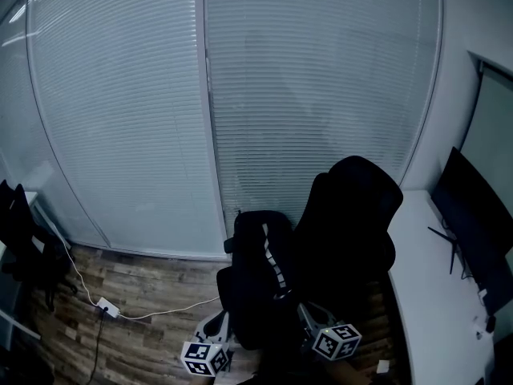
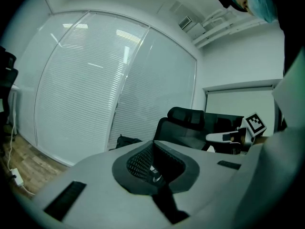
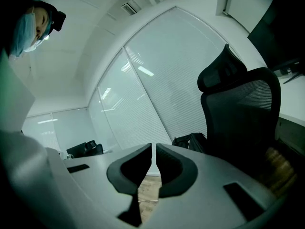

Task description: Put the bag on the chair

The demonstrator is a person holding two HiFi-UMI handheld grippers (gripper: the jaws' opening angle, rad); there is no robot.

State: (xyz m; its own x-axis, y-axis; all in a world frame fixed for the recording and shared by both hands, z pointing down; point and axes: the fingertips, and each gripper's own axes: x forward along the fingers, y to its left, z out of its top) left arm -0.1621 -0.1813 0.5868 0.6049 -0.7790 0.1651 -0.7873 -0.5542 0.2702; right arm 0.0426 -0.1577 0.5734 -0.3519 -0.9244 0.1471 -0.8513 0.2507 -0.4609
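Observation:
The black bag (image 1: 260, 283), with a white stripe down its front, stands upright on the seat of the black office chair (image 1: 357, 215), just left of the backrest. My two grippers flank its near lower part. The left gripper (image 1: 218, 324) is shut with nothing seen between its pads (image 2: 143, 161). The right gripper (image 1: 309, 314) has its pads (image 3: 171, 168) a thin slit apart, and only floor shows through the slit. In both gripper views the bag (image 2: 125, 141) (image 3: 190, 141) sits ahead and apart from the jaws, beside the chair back (image 3: 240, 113). The right gripper's marker cube (image 2: 255, 123) shows in the left gripper view.
A glass wall with closed blinds (image 1: 240, 111) runs behind the chair. A white power strip (image 1: 107, 307) and its cable lie on the wooden floor at left. A white desk (image 1: 429, 295) with a dark monitor (image 1: 473, 231) stands at right. Dark chairs (image 1: 20, 231) stand far left.

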